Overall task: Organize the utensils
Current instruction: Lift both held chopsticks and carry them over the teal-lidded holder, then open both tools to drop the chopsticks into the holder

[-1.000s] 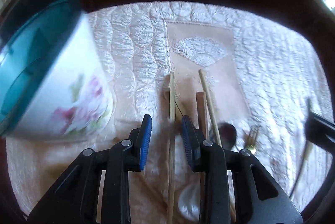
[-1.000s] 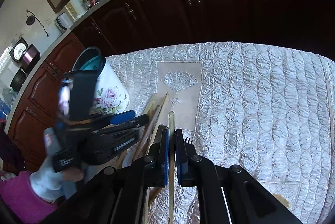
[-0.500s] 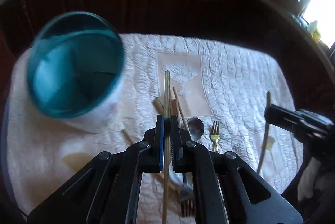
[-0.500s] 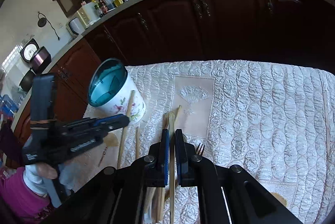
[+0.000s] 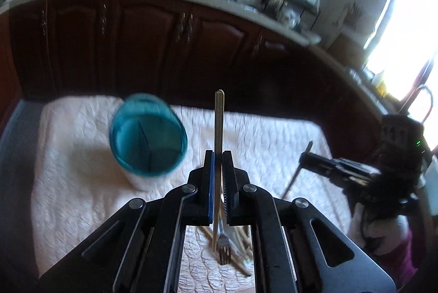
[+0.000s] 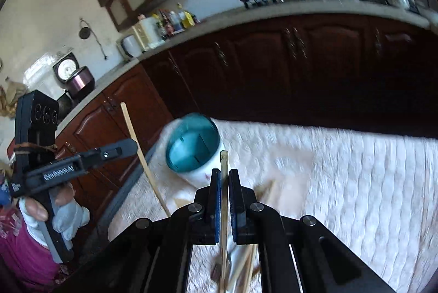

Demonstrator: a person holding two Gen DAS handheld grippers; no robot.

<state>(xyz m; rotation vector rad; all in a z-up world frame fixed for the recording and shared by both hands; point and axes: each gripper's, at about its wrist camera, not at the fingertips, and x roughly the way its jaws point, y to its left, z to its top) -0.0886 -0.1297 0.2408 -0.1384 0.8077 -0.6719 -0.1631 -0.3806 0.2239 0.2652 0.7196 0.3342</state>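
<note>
**Desk:** Dark wood kitchen cabinets (image 5: pixel 153 46) and a stove-top counter back a table under a quilted white cloth (image 5: pixel 82 183). What is in each hand?

**Photographer:** One chopstick apiece. The left gripper (image 5: pixel 217 183) has its jaws pressed together on a pale wooden chopstick (image 5: pixel 219 123), lifted clear of the cloth and pointing up and away. The right gripper (image 6: pixel 224 197) pinches a second chopstick (image 6: pixel 224 164) the same way.

**Desk:** And the holder?

**Photographer:** A white floral cup with a teal rim, the utensil holder (image 5: pixel 149 137), stands upright on the cloth, ahead and to the left of the left gripper's tips. As far as its blurred mouth shows, only an inner divider is inside, no utensil.

**Desk:** So how far along?

**Photographer:** Early, by my reading. Two sticks are up but neither has reached the cup. More chopsticks (image 5: pixel 241 238) and a fork (image 5: pixel 224 246) lie in a loose pile on the cloth beneath the left gripper, apparently still to be collected. Motion blur hides the finer detail of that pile
</note>
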